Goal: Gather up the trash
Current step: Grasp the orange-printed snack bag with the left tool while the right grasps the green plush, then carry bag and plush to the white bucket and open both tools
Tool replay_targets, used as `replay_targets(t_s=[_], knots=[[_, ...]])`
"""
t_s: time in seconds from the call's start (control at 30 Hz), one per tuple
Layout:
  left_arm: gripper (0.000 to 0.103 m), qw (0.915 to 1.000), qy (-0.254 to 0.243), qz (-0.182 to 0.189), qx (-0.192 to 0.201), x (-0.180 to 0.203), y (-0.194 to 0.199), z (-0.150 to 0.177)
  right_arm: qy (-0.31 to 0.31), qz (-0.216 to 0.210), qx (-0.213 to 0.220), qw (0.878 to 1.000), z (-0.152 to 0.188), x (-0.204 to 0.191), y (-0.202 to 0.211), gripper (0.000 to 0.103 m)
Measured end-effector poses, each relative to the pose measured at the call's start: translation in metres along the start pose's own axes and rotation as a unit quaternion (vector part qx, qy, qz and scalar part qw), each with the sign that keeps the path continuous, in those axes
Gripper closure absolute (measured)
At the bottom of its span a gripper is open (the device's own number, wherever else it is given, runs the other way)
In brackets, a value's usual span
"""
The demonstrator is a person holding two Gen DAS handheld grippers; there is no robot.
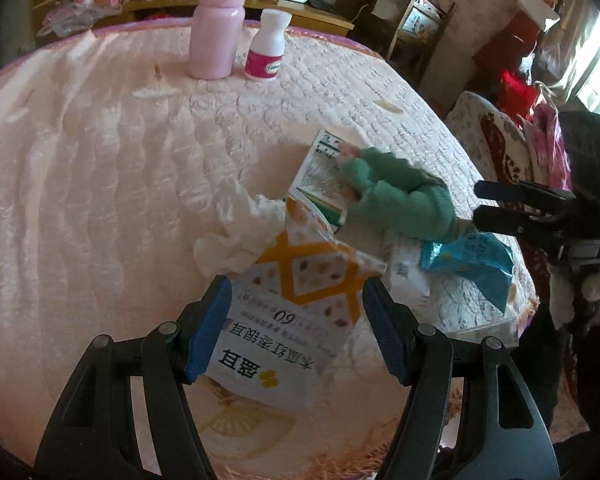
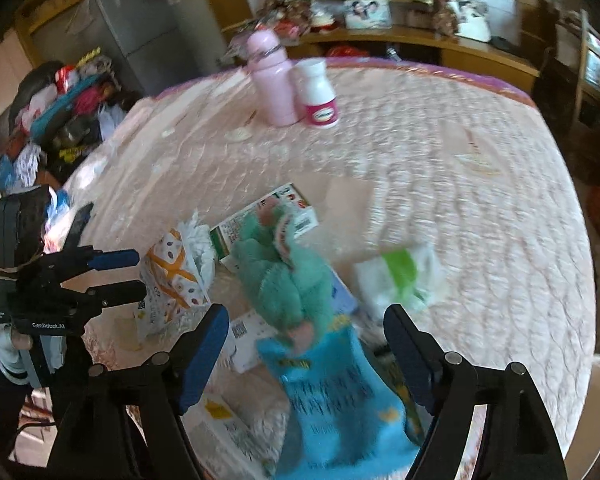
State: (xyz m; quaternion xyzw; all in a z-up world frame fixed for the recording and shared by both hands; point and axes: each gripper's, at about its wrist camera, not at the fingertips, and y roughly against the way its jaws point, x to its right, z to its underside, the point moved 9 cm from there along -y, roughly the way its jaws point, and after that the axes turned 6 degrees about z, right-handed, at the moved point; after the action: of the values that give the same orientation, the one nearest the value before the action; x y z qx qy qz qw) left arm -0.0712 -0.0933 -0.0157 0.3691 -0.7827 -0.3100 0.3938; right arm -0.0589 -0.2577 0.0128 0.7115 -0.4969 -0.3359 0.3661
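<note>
Both grippers' jaws straddle wrappers: left gripper (image 1: pixel 296 328) a snack bag (image 1: pixel 300 304), right gripper (image 2: pixel 306 354) a blue wrapper (image 2: pixel 340 396)

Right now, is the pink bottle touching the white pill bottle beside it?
Apart. In the left wrist view, a strip of tablecloth shows between the pink bottle and the white pill bottle; the right wrist view is too blurred to confirm.

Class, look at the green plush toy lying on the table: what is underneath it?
The green plush toy lies across a printed cardboard box at its head end, and its foot end rests over a blue wrapper. What lies beneath its middle is covered and cannot be made out.
</note>
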Motion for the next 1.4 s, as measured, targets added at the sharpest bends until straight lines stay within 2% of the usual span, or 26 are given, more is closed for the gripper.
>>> replay_targets(t_s=[0.2, 0.33, 0.4, 0.57, 0.63, 0.67, 0.7, 0.73, 0.87, 1.1, 1.4], knots=[[0.036, 0.9992, -0.036, -0.016, -0.006, -0.002, -0.008, -0.005, 0.038, 0.029, -0.025, 0.999, -0.014, -0.006, -0.030, 0.025], [0.036, 0.9992, -0.038, -0.006, 0.006, -0.007, -0.004, -0.013, 0.038, 0.034, -0.034, 0.998, -0.017, -0.003, -0.041, 0.025], [0.036, 0.9993, -0.038, 0.003, -0.005, -0.007, -0.009, -0.012, 0.036, 0.029, -0.039, 0.998, -0.017, -0.004, -0.045, 0.025], [0.037, 0.9962, -0.074, 0.020, -0.041, 0.013, -0.022, 0.003, 0.046, 0.030, -0.043, 0.998, -0.018, -0.009, -0.053, 0.025], [0.044, 0.9940, -0.093, 0.015, -0.056, 0.021, -0.027, 0.011, 0.052, 0.033, -0.043, 0.997, -0.017, -0.012, -0.056, 0.026], [0.057, 0.9934, -0.099, 0.008, -0.058, 0.023, -0.027, 0.012, 0.054, 0.032, -0.043, 0.997, -0.017, -0.014, -0.058, 0.030], [0.073, 0.9928, -0.105, 0.003, -0.059, 0.025, -0.026, 0.014, 0.055, 0.025, -0.044, 0.997, -0.016, -0.018, -0.060, 0.045], [0.081, 0.9928, -0.103, 0.005, -0.060, 0.026, -0.025, 0.016, 0.056, 0.027, -0.045, 0.997, -0.014, -0.019, -0.058, 0.052], [0.084, 0.9947, -0.090, 0.009, -0.049, 0.028, -0.014, 0.015, 0.066, 0.032, -0.029, 0.997, -0.013, -0.023, -0.048, 0.055], [0.084, 0.9970, -0.075, 0.013, -0.011, 0.040, 0.014, -0.002, 0.026, 0.004, 0.022, 0.999, -0.015, -0.004, 0.003, 0.055], [0.084, 0.9960, -0.084, 0.026, 0.017, 0.098, 0.017, -0.038, -0.024, 0.018, 0.067, 0.997, 0.007, 0.042, 0.057, 0.055]])
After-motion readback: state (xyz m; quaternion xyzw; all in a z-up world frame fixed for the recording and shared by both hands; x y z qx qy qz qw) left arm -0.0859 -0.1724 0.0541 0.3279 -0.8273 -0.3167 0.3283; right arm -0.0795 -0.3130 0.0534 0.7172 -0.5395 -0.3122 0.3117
